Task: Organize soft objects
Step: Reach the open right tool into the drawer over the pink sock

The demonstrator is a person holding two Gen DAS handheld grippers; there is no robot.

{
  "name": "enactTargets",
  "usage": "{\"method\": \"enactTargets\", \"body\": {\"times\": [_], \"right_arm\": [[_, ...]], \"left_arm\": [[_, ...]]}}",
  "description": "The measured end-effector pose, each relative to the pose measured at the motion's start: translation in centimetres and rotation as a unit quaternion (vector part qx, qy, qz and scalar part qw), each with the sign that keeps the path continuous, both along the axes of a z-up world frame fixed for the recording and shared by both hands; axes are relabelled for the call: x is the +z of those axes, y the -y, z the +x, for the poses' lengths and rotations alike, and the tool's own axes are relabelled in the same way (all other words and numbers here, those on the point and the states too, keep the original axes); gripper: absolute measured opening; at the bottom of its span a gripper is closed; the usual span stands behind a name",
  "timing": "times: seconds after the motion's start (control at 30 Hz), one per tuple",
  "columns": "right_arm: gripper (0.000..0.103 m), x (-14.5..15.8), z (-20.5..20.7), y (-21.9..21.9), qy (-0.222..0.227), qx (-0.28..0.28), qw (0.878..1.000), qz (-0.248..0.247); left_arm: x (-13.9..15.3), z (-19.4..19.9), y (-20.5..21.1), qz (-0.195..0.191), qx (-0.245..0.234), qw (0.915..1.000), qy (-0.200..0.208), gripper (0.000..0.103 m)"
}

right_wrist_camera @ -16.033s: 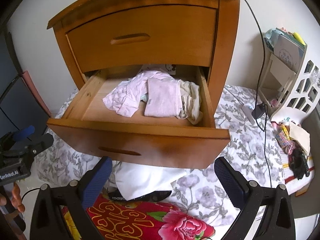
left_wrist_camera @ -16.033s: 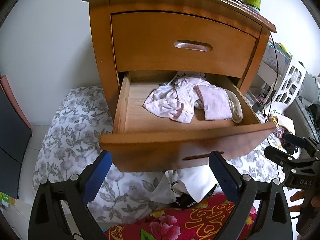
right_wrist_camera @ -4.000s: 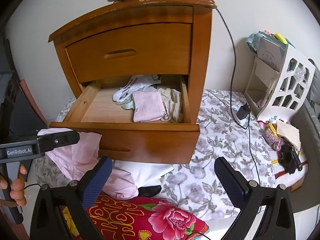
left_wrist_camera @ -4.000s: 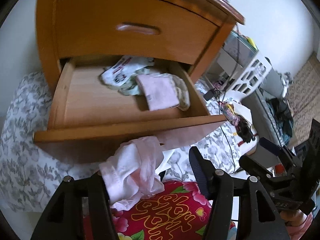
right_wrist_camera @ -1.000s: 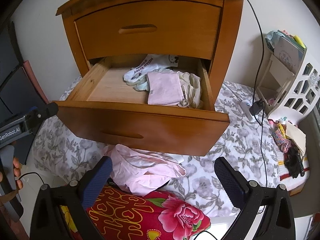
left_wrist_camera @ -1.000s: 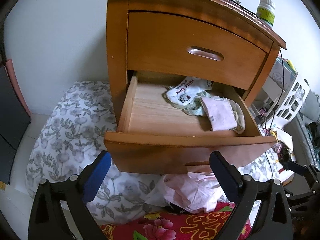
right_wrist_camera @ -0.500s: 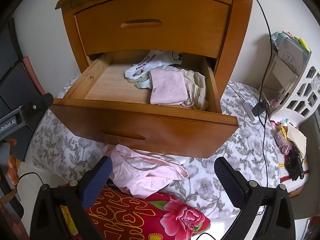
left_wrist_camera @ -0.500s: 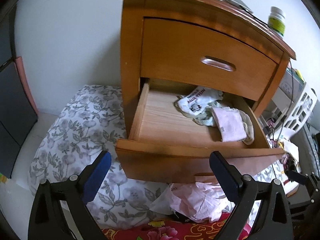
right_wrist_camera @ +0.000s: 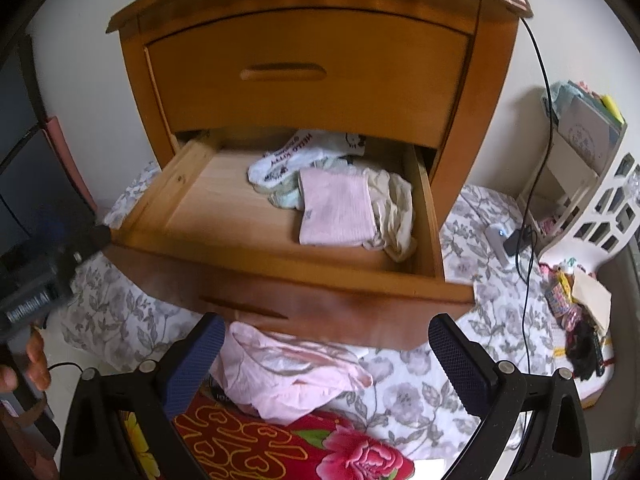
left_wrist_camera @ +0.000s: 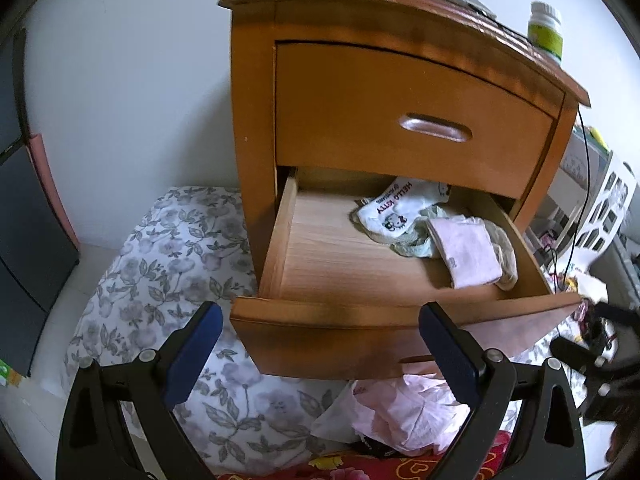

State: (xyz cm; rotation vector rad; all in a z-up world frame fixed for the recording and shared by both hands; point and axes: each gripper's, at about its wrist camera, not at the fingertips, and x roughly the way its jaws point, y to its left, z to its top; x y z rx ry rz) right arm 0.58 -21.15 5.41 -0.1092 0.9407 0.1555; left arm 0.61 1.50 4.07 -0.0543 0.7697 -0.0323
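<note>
While both tongs (left_wrist_camera: 320, 352) (right_wrist_camera: 326, 360) hang spread and empty, pink garment (right_wrist_camera: 288, 372) lies crumpled, axis unclear

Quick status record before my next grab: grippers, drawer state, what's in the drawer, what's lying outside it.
left gripper: open, empty
right gripper: open, empty
lower drawer: pulled open
upper drawer: closed
in drawer: Hello Kitty sock, folded pink cloth, cream garment
outside: pink garment crumpled on the bedding below the drawer front
</note>
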Motion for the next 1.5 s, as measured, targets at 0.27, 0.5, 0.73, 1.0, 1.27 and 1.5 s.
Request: {"method": "enactTargets", "body": {"times": [0.27, 0.5, 0.73, 1.0, 1.27, 1.5], "right_arm": [[0.103, 1.6, 2.1, -0.5, 0.022, 0.019, 1.000, 0.004], [0.103, 2.4, 4.8, -0.4, 0.032, 0.030, 0.999, 0.004], [0.103, 0.4, 9.3, 0.4, -0.021, 0.026, 0.999, -0.002], [0.103, -2.3, 13.4, -0.3, -0.088, 0.033, 0.995, -0.015], [0.103, -4.6, 16.6, -2.6, -0.144, 0.036, 0.988, -0.045], [0.100, -6.8, 18.7, -4.1, -0.174, 0.040, 0.980, -0.086]], "left_arm": [[-0.9, 0.6, 0.0, -0.013, -0.014, 0.9997, -0.016, 0.099], [-0.8, 0.8, -0.3, -0.023, -0.018, 0.9996, -0.004, 0.099], [-1.4, 1.1, 0.0, -0.010, -0.023, 0.9997, -0.006, 0.099], [-2.1, 1.5, 0.3, -0.003, -0.042, 0.9990, -0.014, 0.099], [-1.8, 1.5, 0.9, -0.017, -0.073, 0.9972, -0.008, 0.099], [-2.1, 1.7, 0.9, -0.011, -0.078, 0.9968, -0.014, 0.099]]}}
